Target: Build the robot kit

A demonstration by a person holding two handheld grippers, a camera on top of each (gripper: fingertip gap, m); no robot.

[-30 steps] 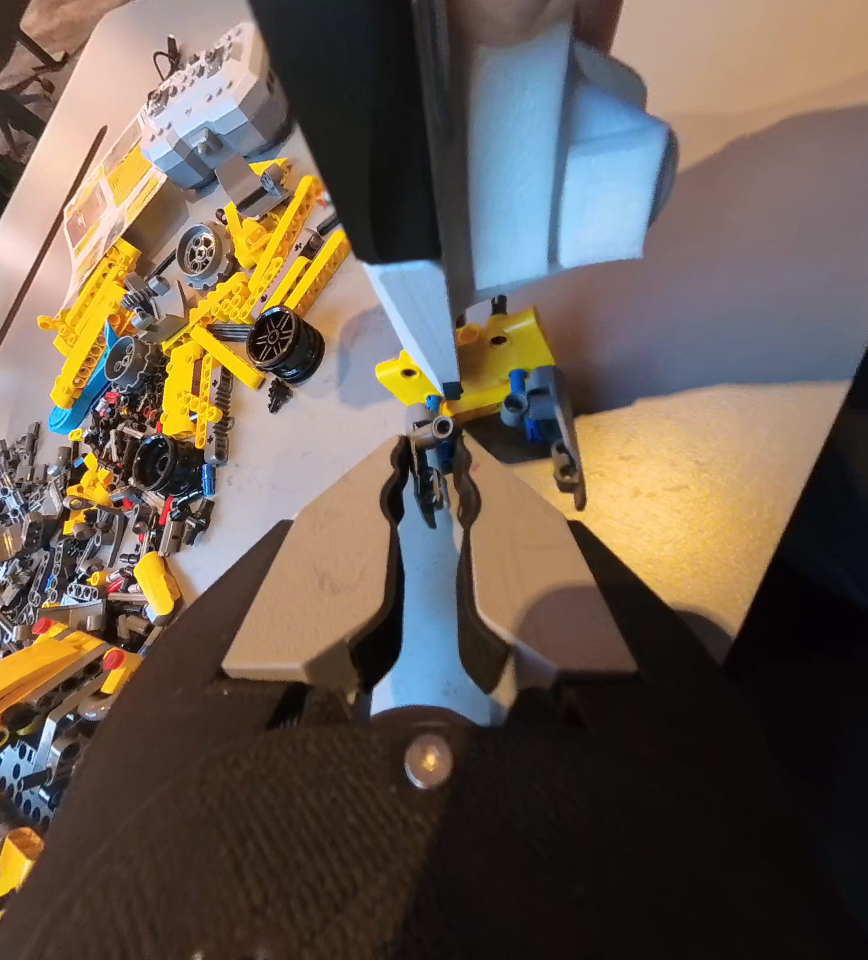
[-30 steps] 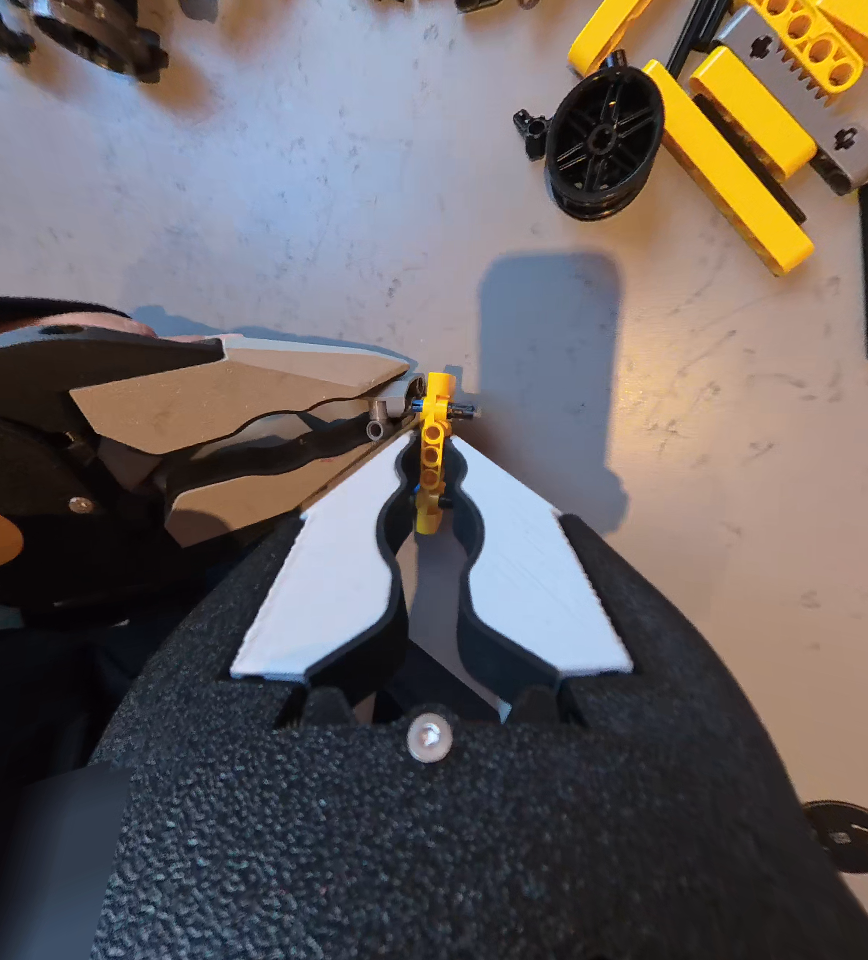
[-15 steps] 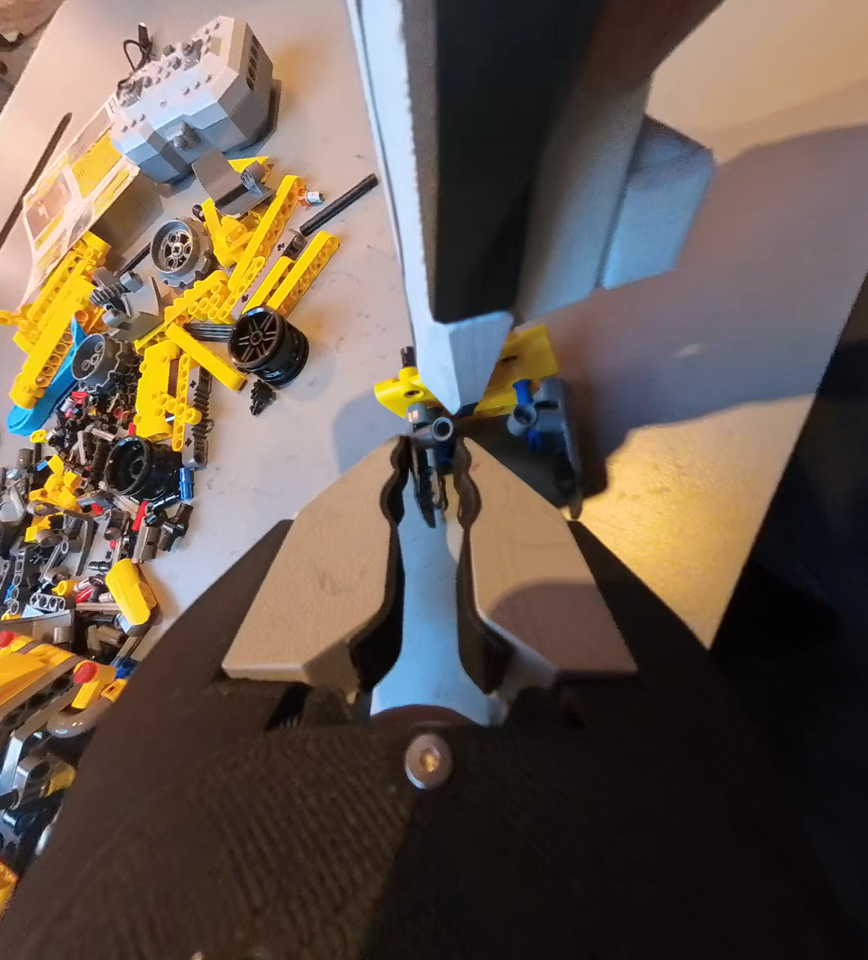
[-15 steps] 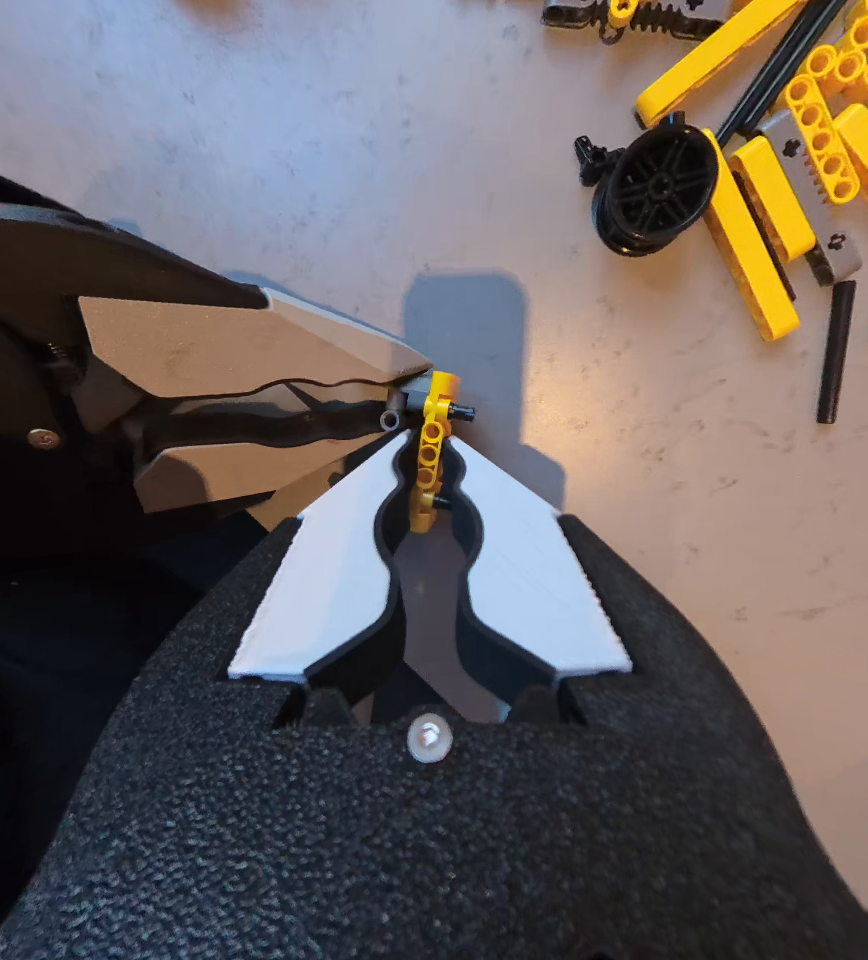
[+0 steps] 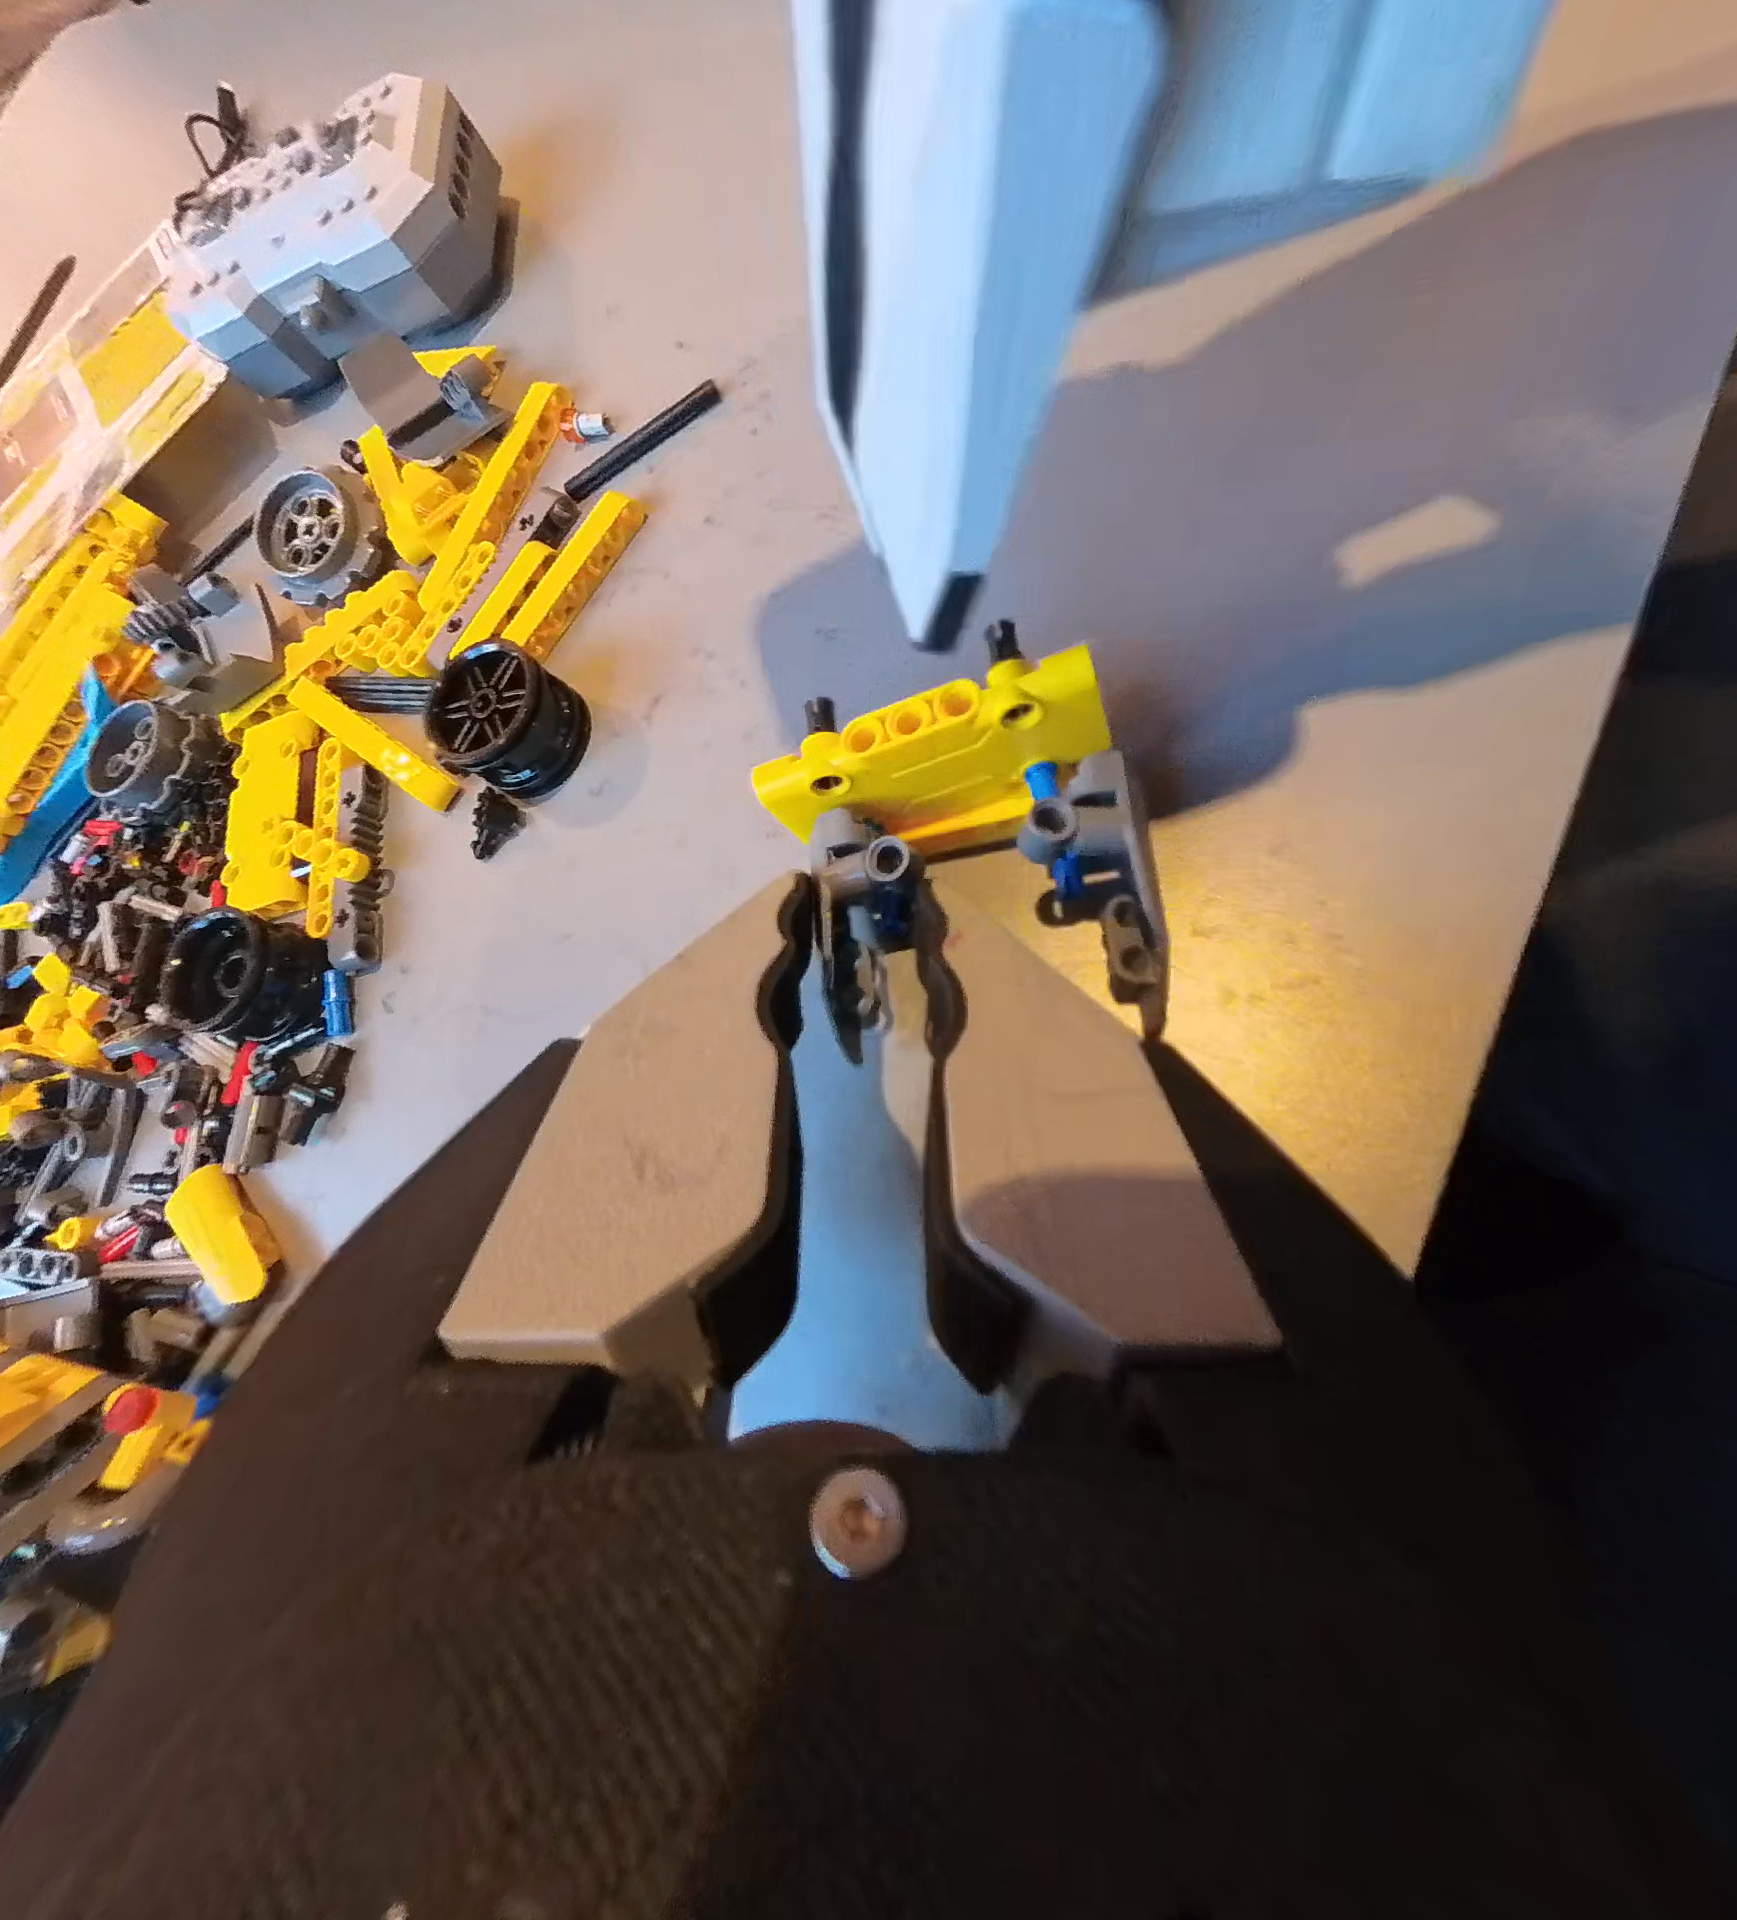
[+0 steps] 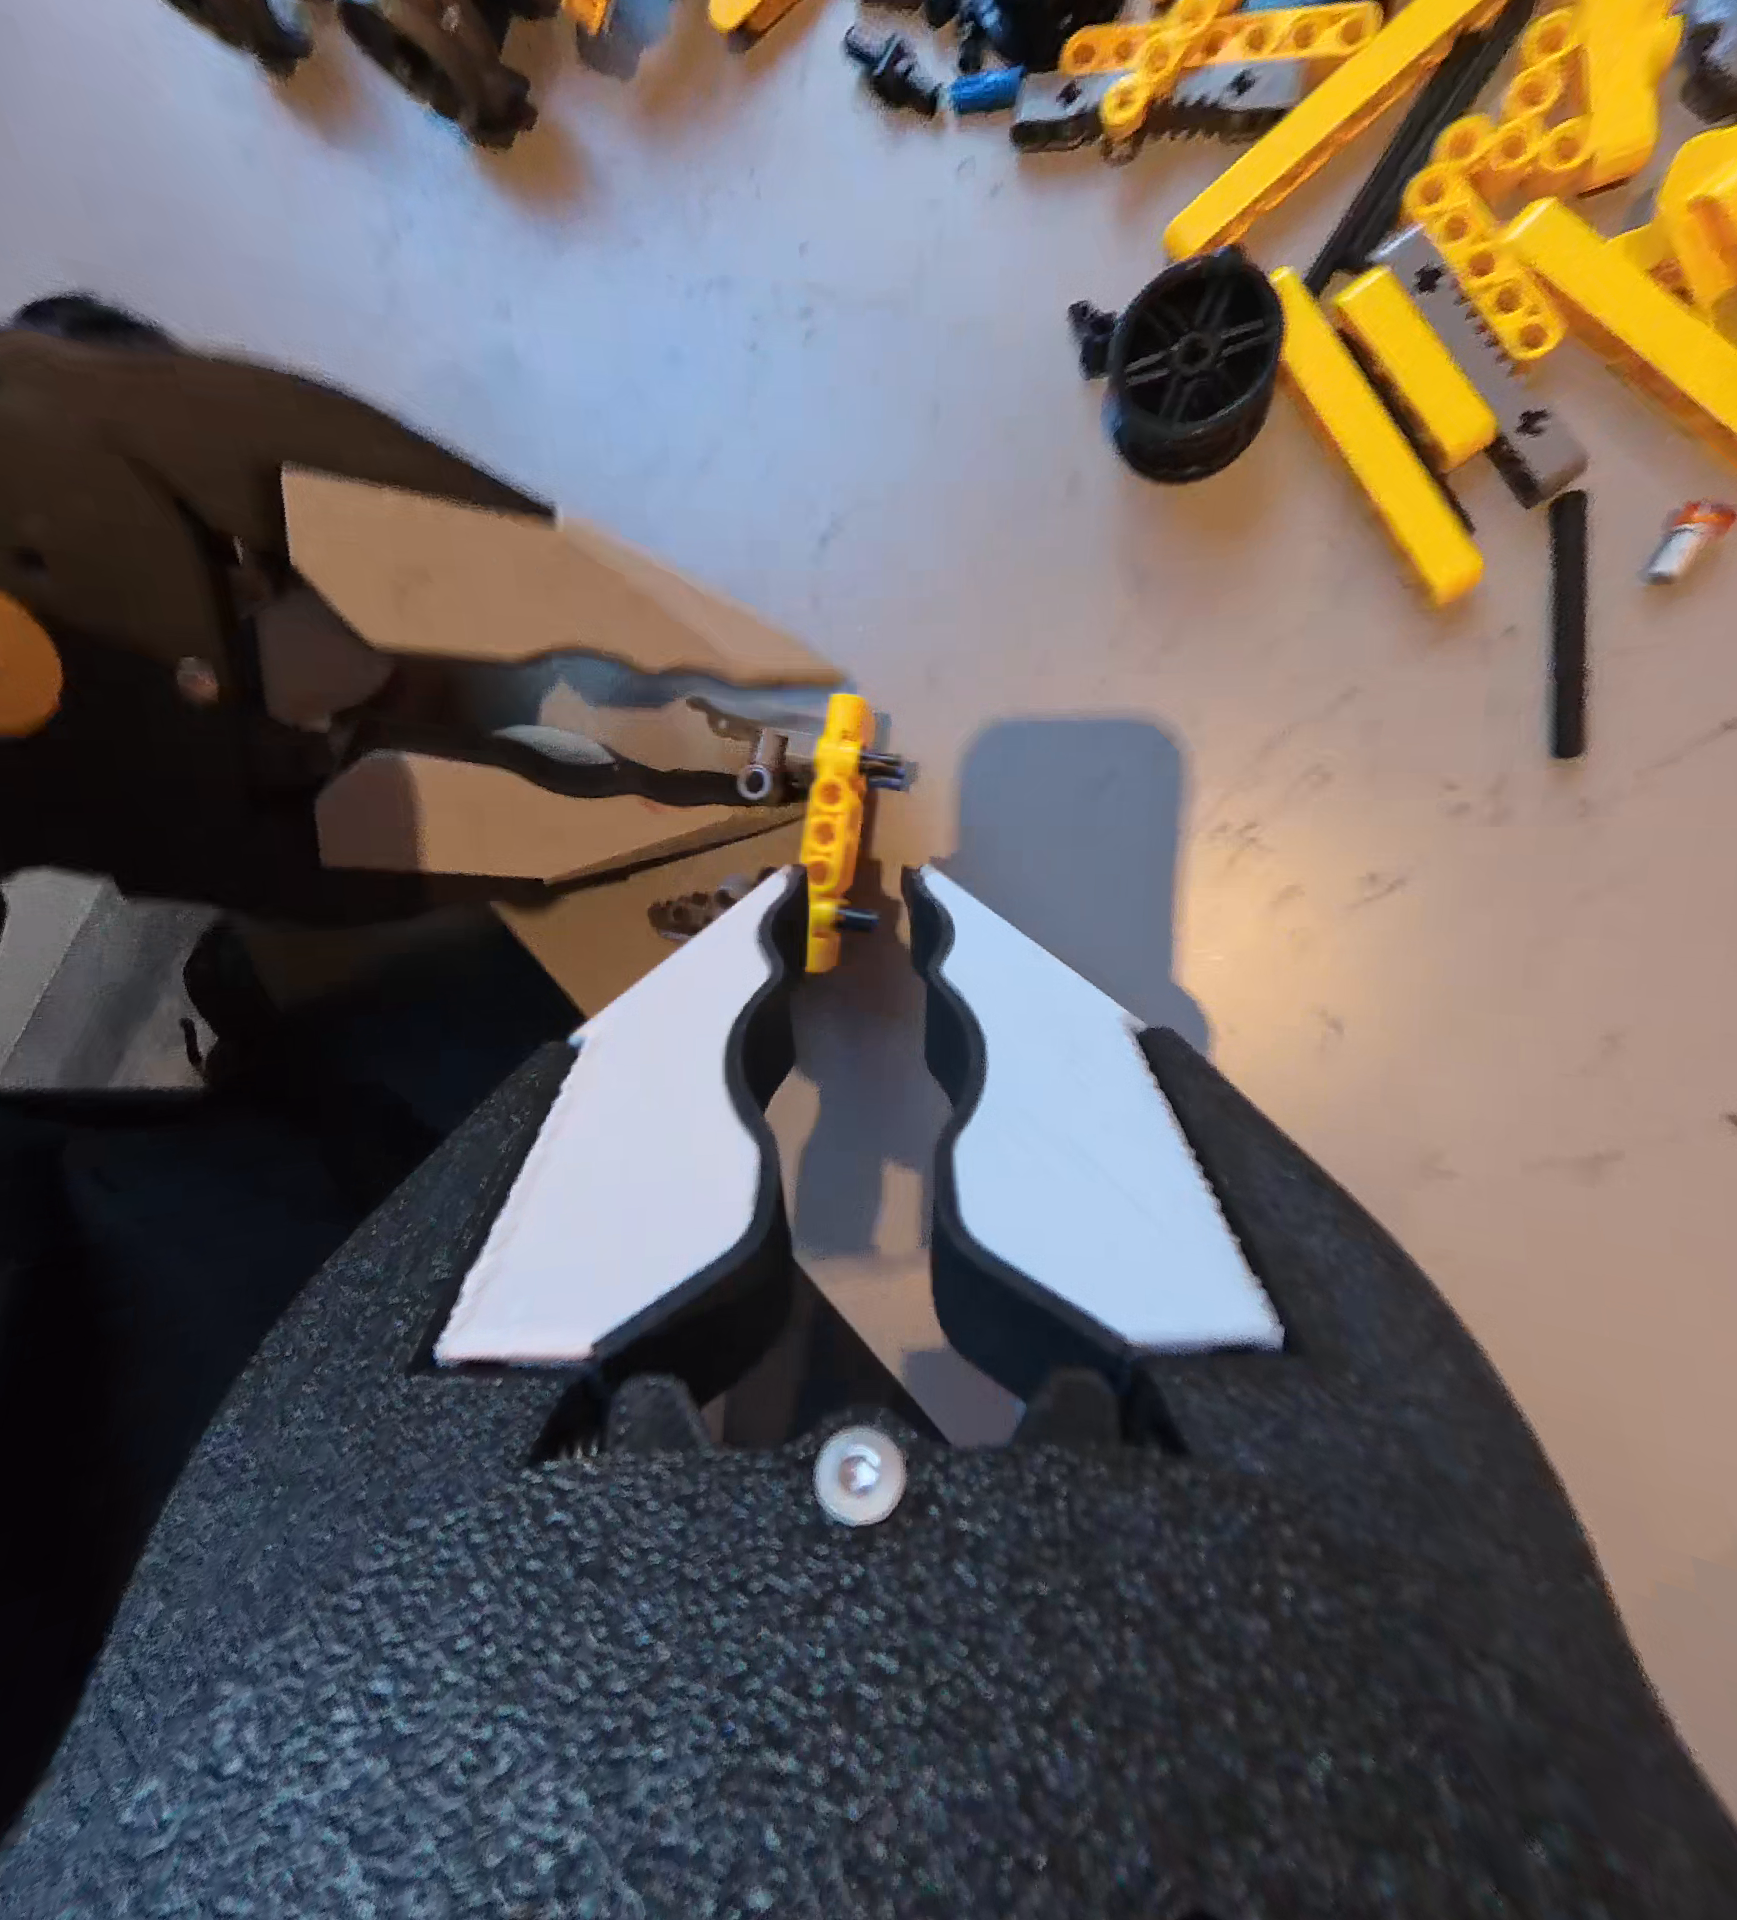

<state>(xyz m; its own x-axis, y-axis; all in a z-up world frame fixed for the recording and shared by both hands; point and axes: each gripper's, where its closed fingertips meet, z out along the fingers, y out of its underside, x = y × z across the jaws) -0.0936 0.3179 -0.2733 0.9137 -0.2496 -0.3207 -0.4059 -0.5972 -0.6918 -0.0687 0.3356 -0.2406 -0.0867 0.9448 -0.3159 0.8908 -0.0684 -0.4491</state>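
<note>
My left gripper (image 5: pixel 864 914) has grey fingers and is shut on the grey and black end of a small brick assembly. The assembly's yellow panel (image 5: pixel 937 743) sticks out past the tips, with a grey arm (image 5: pixel 1113 862) on blue pins at its right. It is held just above the table. In the right wrist view my right gripper (image 6: pixel 851 883) is open. The yellow panel (image 6: pixel 833 821) stands edge-on beside its left fingertip, with a gap to the right one. The left gripper (image 6: pixel 791 774) reaches in from the left. A white right finger (image 5: pixel 937 364) hangs above the panel.
A heap of yellow beams (image 5: pixel 376 665), grey and black small parts and black wheels (image 5: pixel 505 717) covers the left of the grey table (image 5: pixel 687 260). A grey hub block (image 5: pixel 324 239) lies at the far left. In the right wrist view a black wheel (image 6: pixel 1191 364) and a black axle (image 6: pixel 1567 623) lie at the upper right. The grippers' ends are close to 5 centimetres from one another.
My right gripper has opened and let go of the yellow panel, and has drawn back from it. My left gripper still holds the assembly in about the same place.
</note>
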